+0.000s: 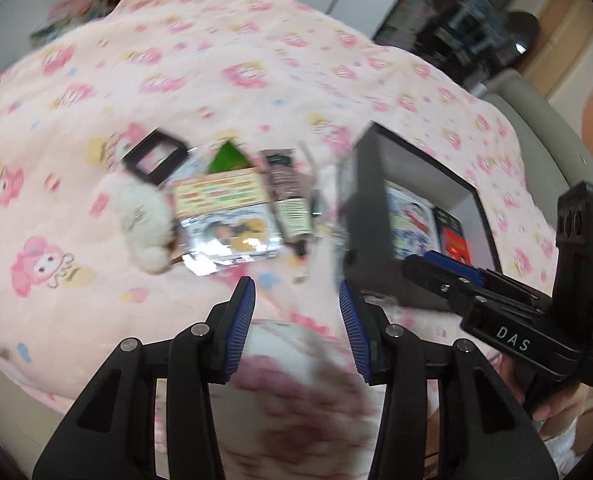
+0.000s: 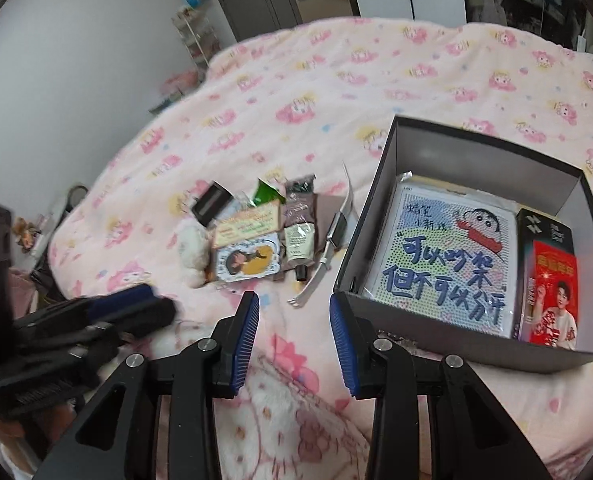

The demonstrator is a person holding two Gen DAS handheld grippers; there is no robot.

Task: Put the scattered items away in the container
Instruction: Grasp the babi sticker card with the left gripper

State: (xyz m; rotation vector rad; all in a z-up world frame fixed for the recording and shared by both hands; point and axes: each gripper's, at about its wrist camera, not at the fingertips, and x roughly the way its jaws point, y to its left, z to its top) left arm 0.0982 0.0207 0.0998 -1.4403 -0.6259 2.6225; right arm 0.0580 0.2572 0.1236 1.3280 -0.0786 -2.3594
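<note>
A dark grey box (image 2: 376,216) (image 1: 360,200) stands open on the pink bed, holding a cartoon card (image 2: 444,264) and a red-and-black pack (image 2: 548,296). Left of it lie scattered items: a white plush (image 2: 194,248) (image 1: 144,220), a foil sticker packet (image 2: 248,248) (image 1: 224,216), a hand-cream tube (image 2: 298,236) (image 1: 290,204), a metal clip (image 2: 328,248), a black square frame (image 2: 210,202) (image 1: 154,156) and a green packet (image 2: 266,194) (image 1: 226,156). My left gripper (image 1: 296,320) (image 2: 136,304) is open and empty before the packet. My right gripper (image 2: 294,320) (image 1: 440,268) is open and empty at the box's near-left corner.
The bed is covered by a pink cartoon-print blanket (image 2: 336,80). A white wall (image 2: 56,60) and a wire shelf rack (image 2: 196,40) stand at the far left. Dark shelves (image 1: 456,20) lie beyond the bed's far side.
</note>
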